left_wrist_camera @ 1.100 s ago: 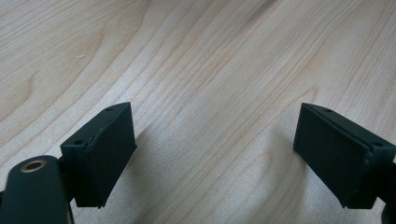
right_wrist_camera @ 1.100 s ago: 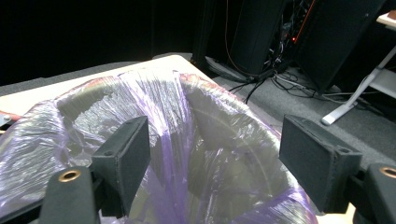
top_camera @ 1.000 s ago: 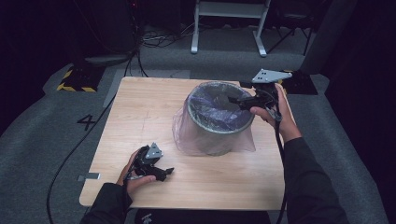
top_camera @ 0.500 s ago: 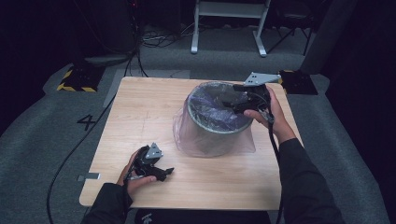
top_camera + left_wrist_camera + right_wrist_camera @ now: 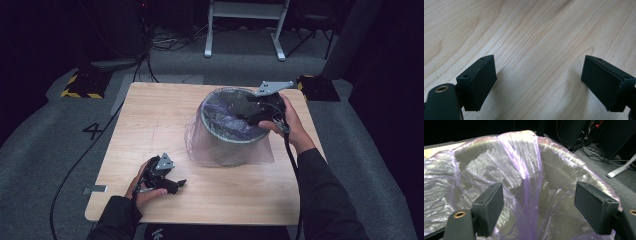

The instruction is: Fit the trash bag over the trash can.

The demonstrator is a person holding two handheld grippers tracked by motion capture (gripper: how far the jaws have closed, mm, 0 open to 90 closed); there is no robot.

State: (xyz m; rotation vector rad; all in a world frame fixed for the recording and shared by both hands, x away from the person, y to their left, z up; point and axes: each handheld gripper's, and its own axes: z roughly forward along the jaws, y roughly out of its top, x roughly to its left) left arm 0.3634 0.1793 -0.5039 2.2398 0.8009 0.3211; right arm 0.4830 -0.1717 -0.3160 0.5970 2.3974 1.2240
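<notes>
High view shows one wooden table (image 5: 150, 120) carrying one round grey bin (image 5: 232, 145) lined with one thin purple-tinted plastic bag (image 5: 200, 142), whose skirt hangs outside the wall and spreads onto the wood. The bin stands right of the table's middle, toward the far edge. Two grippers are in hand, one each. The right gripper (image 5: 250, 111) sits over the bin's right rim, its jaws pointing across the opening, with its grey three-cornered plate above the far-right part of the rim; a cable trails back along the person's dark sleeve. Seen in the right gripper view, the right gripper (image 5: 537, 205) has its two jaws set wide apart with nothing clamped between them, and the bag (image 5: 524, 167) is draped over the bin's inner wall ahead (one bunched purple fold runs down between the jaws). The left gripper (image 5: 172, 184) rests near the table's near-left edge, well apart from the bin. Left gripper view has its gripper (image 5: 539, 82) likewise spread wide, two jaws over bare wood grain (image 5: 536, 37).
</notes>
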